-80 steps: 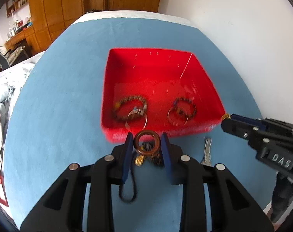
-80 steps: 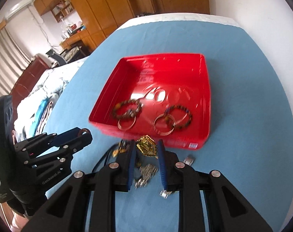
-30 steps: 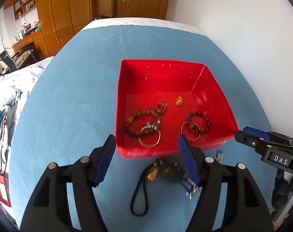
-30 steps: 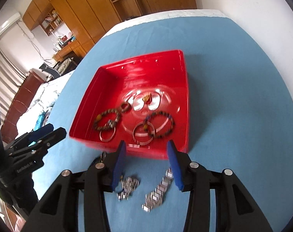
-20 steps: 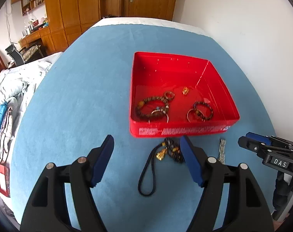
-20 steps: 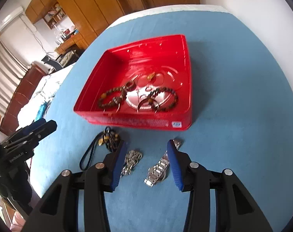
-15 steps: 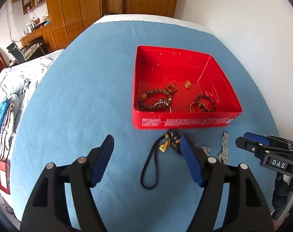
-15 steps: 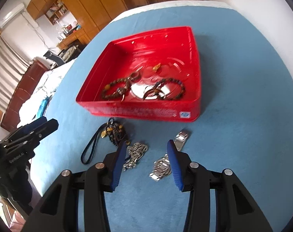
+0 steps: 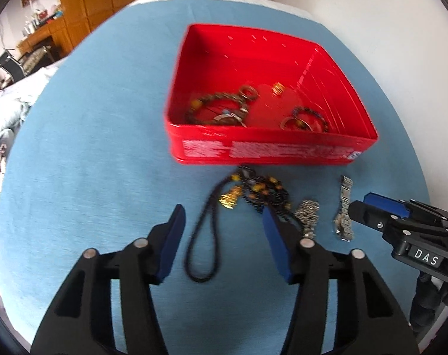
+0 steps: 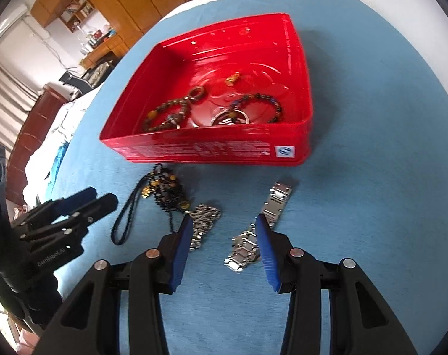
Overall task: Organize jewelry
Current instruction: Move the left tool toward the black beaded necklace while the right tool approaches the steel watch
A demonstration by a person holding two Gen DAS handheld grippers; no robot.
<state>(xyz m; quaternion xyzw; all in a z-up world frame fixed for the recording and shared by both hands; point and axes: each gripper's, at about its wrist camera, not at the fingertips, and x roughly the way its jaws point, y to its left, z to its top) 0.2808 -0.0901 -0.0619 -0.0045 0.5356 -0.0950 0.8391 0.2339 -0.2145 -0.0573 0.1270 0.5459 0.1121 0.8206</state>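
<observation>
Two chains (image 10: 204,220) (watch (image 10: 259,227) beside)

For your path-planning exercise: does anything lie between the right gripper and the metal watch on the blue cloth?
Nothing visible does. The right gripper, jaws open and empty, hangs just short of the metal watch, with bare blue cloth around it.
</observation>
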